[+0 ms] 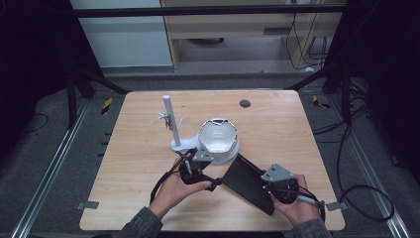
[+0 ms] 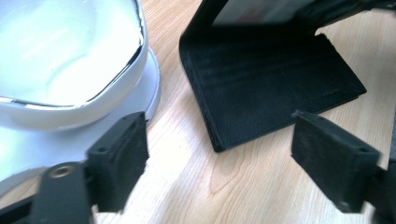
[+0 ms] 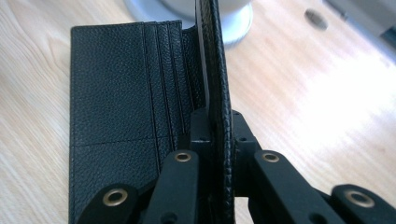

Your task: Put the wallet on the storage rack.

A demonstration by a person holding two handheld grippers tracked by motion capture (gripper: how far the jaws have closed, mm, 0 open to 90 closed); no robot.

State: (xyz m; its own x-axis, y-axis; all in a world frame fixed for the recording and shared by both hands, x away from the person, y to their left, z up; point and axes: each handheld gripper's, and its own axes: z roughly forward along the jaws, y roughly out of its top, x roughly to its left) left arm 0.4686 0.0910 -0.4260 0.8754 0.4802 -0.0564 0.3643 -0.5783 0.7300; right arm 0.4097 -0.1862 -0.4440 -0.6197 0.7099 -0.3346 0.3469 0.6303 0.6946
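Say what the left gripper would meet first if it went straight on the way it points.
Probably the open black leather wallet: it lies ahead between the open jaws of the left gripper, with bare wood before it. The white bowl-shaped piece sits off to one side.

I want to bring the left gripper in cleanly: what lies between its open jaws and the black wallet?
In the left gripper view, only bare wooden table lies between the left gripper and the wallet.
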